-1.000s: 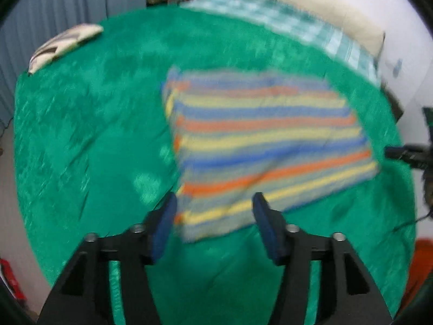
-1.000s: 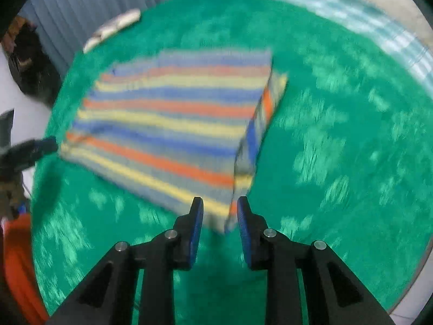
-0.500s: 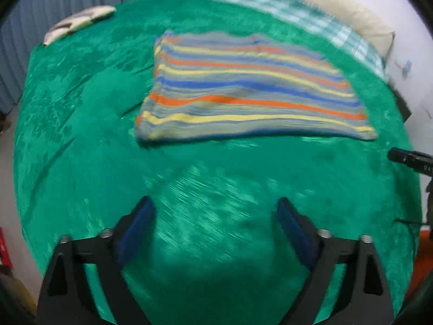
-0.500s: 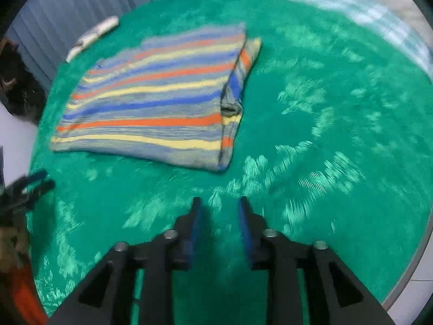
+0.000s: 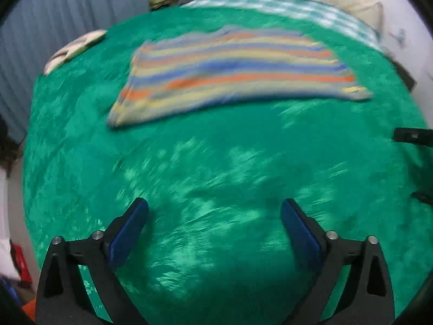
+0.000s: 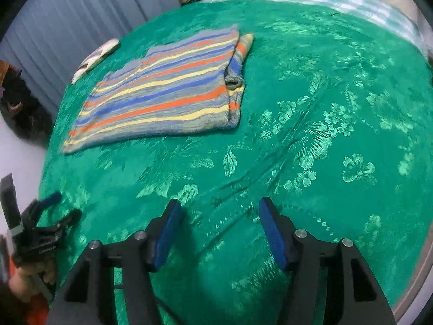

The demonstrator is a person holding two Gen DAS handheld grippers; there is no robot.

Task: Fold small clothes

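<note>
A striped garment [image 5: 230, 67] in blue, orange, yellow and grey lies folded flat on the green bedspread [image 5: 216, 162]. It also shows in the right wrist view [image 6: 167, 92], with a folded sleeve along its right edge. My left gripper [image 5: 215, 216] is open and empty, held well short of the garment. My right gripper [image 6: 219, 216] is open and empty, also well back from it. The left gripper shows at the lower left of the right wrist view [image 6: 58, 208].
A white and dark folded cloth [image 5: 73, 51] lies at the far left edge of the bed, also in the right wrist view [image 6: 94, 59]. A checked blanket [image 5: 284, 2] and a pillow lie at the far end. Grey curtains [image 6: 81, 16] hang behind.
Both grippers have let go of the garment, opened wide and pulled back toward the near edge of the bed. The garment now lies flat and folded.
</note>
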